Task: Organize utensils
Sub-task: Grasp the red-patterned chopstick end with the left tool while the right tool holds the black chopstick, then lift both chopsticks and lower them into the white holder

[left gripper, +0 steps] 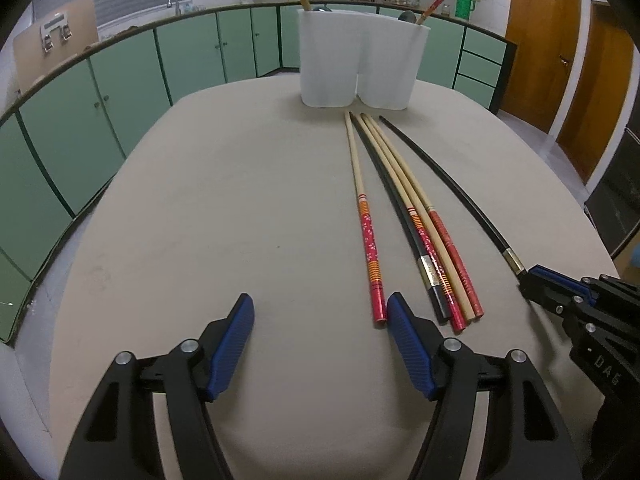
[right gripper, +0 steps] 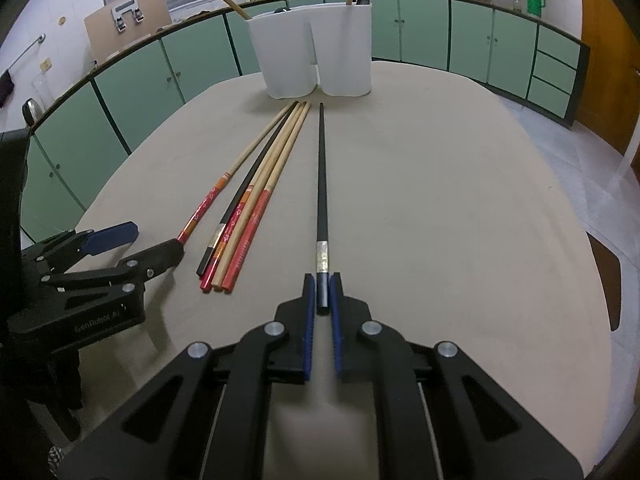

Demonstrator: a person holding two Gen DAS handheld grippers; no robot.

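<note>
Black, slim, silver-banded chopstick (right gripper: 322, 184) – pinched at six o'clock by the right gripper's (right gripper: 322, 292) ribbed blue pads; left gripper (left gripper: 320, 316) gapes wide, empty.

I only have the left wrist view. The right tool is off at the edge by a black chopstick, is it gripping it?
Observer: Yes. The right tool is shut on the black chopstick's thick end; the stick points at the white utensil holder.
Operator: Is my left tool on anything?
Observer: No. The left tool is open, one finger beside the red-patterned chopstick's end.
Operator: Anything right of that black chopstick?
Observer: Only bare table.
</note>
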